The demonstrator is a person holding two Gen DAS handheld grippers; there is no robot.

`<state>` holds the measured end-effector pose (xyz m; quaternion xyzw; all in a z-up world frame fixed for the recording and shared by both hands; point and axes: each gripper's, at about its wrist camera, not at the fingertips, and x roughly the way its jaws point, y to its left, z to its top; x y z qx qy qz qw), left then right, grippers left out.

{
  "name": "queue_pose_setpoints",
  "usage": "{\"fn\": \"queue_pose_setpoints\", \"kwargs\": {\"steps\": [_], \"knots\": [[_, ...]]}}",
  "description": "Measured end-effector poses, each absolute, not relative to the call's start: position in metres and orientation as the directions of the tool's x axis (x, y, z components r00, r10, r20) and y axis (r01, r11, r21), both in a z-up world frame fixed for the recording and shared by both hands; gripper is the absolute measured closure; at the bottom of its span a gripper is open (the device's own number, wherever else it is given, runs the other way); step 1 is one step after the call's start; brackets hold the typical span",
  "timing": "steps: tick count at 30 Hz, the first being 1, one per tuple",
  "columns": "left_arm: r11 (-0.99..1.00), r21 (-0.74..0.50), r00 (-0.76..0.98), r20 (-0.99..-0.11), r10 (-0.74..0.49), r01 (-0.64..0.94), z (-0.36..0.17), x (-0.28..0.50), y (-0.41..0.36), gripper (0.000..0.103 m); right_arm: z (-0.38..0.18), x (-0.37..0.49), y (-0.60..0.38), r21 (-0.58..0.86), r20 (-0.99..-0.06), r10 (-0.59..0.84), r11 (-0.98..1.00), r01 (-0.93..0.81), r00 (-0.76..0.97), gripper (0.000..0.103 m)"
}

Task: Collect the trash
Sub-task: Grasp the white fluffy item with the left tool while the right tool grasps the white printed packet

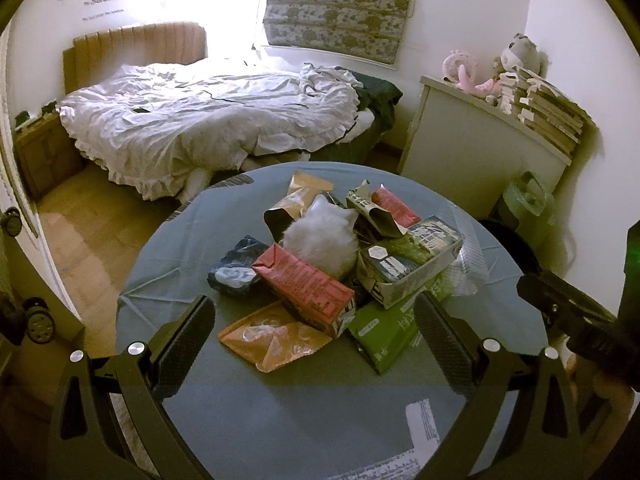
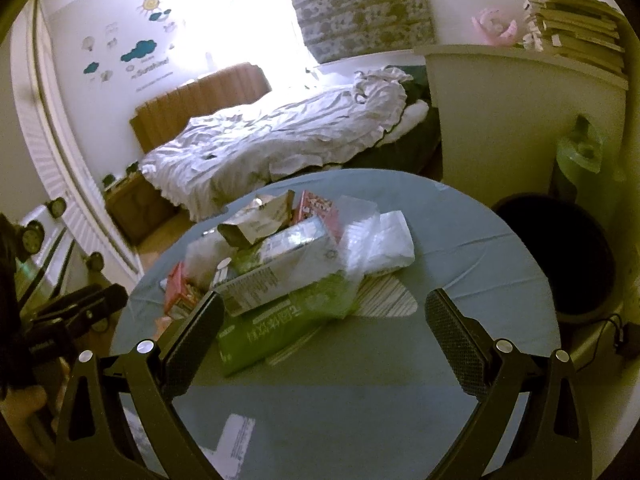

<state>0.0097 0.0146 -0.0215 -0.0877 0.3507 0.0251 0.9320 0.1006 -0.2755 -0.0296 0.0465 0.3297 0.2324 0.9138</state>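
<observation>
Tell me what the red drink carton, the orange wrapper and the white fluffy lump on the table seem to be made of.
Red rectangular drink carton: likely coated paperboard, matte, with crisp folded edges. Flat orange wrapper: thin plastic film, probably; glossy and creased. White fluffy lump: soft, fuzzy fibre, perhaps plush or cotton wadding; unclear which.

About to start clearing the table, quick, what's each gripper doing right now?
Left gripper: open, holding nothing, over the trash pile.
Right gripper: open, holding nothing.

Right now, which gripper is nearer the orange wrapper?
Left. The left gripper is open with the orange wrapper lying just ahead between its fingers. The right gripper is open too, off to the right past the green packet.
</observation>
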Motion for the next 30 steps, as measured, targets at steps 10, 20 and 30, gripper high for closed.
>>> {"fn": "queue_pose_setpoints", "kwargs": {"steps": [10, 20, 30], "knots": [[0.973, -0.219, 0.734, -0.671, -0.100, -0.067, -0.042, 0.047, 0.059, 0.005, -0.003, 0.131, -0.198, 0.156, -0.576, 0.565, 0.785, -0.599, 0.591, 0.009], [0.983, -0.178, 0.684, -0.712, -0.162, 0.047, -0.055, 0.095, 0.051, 0.014, -0.045, 0.213, -0.123, 0.044, -0.747, 0.422, 0.803, -0.595, 0.515, 0.041], [0.978, -0.137, 0.606, -0.769, -0.204, 0.156, -0.071, 0.128, 0.028, 0.054, -0.057, 0.225, -0.148, 0.179, -0.729, 0.501, 0.797, -0.577, 0.466, 0.089]]}}
